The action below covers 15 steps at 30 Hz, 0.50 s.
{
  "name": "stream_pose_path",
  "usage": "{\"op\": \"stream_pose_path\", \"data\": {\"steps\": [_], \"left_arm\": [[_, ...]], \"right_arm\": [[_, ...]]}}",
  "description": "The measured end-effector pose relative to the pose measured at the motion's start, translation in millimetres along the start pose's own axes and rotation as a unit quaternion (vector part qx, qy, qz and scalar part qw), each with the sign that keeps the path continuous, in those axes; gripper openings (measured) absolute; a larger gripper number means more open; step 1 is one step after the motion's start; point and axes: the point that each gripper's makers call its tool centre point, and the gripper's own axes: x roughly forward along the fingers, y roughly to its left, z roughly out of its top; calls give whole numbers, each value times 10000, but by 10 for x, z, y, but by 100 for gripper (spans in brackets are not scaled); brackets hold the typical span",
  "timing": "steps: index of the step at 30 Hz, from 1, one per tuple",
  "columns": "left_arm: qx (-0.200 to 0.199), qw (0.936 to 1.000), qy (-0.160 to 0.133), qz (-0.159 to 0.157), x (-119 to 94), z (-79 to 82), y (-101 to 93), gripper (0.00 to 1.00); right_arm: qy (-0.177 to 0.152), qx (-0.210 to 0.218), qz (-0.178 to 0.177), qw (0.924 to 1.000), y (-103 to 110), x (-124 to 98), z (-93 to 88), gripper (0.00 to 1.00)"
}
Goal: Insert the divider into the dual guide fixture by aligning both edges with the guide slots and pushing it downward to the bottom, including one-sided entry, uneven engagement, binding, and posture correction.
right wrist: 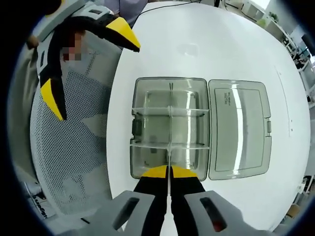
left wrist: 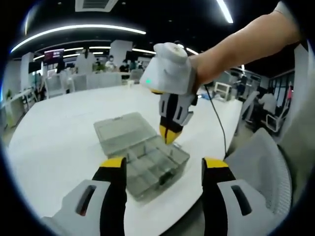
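Divider (right wrist: 169, 132): a thin clear strip, seen edge-on in the right gripper view, standing in the clear compartment box (right wrist: 147, 167) with its long axis running straight away from the camera, from the box's near wall to its far wall. Nearest in that view, the right gripper (right wrist: 169, 170) has its yellow-tipped jaws pressed close together on the divider's near end, just above the near wall of the box. Two clear cross partitions (right wrist: 170, 112) run across the box at right angles to the divider. The box's hinged lid (right wrist: 239, 129) lies flat open beside it on the white table (right wrist: 197, 44). To the left, past the table edge, the left gripper (right wrist: 83, 69) hangs with its jaws spread wide over a mesh chair seat (right wrist: 74, 147).

In the left gripper view, that gripper's own jaws rise wide apart and empty at the bottom; beyond them the right gripper (left wrist: 169, 135) points down into the box (left wrist: 142, 182), held by a person's bare arm (left wrist: 241, 44). Far behind are office desks and people.
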Motion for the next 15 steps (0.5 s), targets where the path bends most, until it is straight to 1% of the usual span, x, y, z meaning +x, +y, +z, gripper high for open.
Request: {"op": "stream_pose_path", "data": {"steps": [4, 11, 15], "left_arm": [[-12, 10000, -1, 10, 1, -1, 7, 59], [-14, 10000, -8, 30, 3, -1, 24, 59], [-22, 10000, -11, 36, 6, -5, 34, 59]], "right_arm": [[21, -71, 2, 10000, 0, 7, 6, 0], [54, -21, 13, 10000, -7, 32, 0, 0], [59, 79, 20, 9999, -11, 33, -2, 0]]}}
